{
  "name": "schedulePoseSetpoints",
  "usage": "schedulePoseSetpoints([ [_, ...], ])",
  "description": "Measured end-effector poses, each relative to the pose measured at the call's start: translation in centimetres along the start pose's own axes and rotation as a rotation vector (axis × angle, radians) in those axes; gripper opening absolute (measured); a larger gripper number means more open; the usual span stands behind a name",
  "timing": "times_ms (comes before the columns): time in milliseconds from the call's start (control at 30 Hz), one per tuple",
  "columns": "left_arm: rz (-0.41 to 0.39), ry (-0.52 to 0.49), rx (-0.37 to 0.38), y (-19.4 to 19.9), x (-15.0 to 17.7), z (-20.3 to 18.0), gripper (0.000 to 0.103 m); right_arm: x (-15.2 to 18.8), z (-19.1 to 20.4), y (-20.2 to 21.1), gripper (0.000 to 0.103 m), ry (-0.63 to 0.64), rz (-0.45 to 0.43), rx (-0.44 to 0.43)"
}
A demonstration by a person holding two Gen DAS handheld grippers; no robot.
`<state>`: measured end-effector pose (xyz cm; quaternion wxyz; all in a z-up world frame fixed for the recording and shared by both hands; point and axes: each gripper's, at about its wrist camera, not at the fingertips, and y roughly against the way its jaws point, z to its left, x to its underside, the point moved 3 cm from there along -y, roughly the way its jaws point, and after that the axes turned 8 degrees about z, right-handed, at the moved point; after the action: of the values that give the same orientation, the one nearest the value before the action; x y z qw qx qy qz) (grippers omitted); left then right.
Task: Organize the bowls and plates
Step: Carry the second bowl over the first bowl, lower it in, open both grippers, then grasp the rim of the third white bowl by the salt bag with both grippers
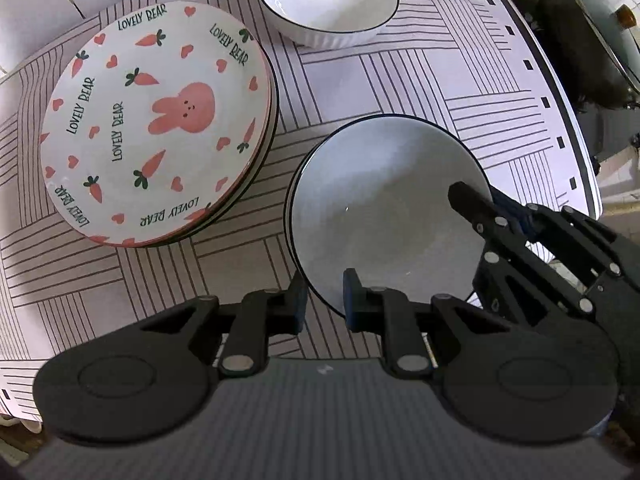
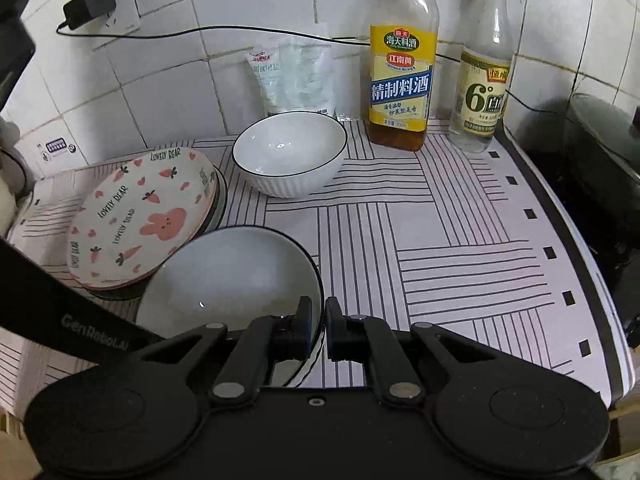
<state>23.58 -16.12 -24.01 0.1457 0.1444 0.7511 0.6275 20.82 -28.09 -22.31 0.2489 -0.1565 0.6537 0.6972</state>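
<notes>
Both my grippers pinch the grey bowl's rim

Bowl [image 1: 384,208] sits lower right beside the bunny plates [image 1: 156,120]; left gripper [image 1: 325,300] and right gripper [image 2: 318,330] clamp its rim: stiff, slick, breakable ceramic, so grip edges firmly

A cooking-wine bottle [image 2: 402,68] and a vinegar bottle [image 2: 484,68] were noted upright ahead of the fingers, a plastic pouch [image 2: 292,76] left of them, a charger [image 2: 90,6] plugged in above.
</notes>
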Motion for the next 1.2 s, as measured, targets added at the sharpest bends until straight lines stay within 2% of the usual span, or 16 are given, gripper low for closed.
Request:
schedulePoseSetpoints([
  [100, 0.021, -0.001, 0.021, -0.6, 0.0, 0.4, 0.018, 0.1, 0.2, -0.1, 0.009, -0.004, -0.011, 0.017],
  [333, 0.005, -0.013, 0.069, 0.3, -0.3, 1.0, 0.019, 0.2, 0.9, -0.8, 0.01, -0.003, 0.004, 0.079],
  [500, 0.0, -0.003, 0.097, 1.4, -0.3, 1.9, 0.023, -0.4, 0.7, -0.4, 0.015, -0.021, 0.016, 0.055],
  [633, -0.042, 0.007, 0.1, 3.1, -0.2, 2.8, 0.024, -1.9, -0.3, 1.2, 0.02, -0.061, -0.022, -0.018],
  [800, -0.162, 0.039, 0.109, 5.3, -0.8, 3.9, 0.027, -4.7, -2.5, 2.4, 0.028, -0.158, -0.066, -0.203],
  [900, -0.211, 0.071, 0.084, 5.7, -2.1, 3.9, 0.027, -6.3, -3.9, 0.8, 0.032, -0.214, -0.042, -0.297],
  [1067, -0.293, 0.098, 0.068, 6.7, -4.3, 4.0, 0.03, -8.7, -5.7, -2.5, 0.037, -0.305, 0.029, -0.354],
  [1200, -0.34, 0.087, 0.042, 5.8, -6.8, 4.0, 0.03, -10.0, -6.4, -5.0, 0.043, -0.333, 0.071, -0.38],
])
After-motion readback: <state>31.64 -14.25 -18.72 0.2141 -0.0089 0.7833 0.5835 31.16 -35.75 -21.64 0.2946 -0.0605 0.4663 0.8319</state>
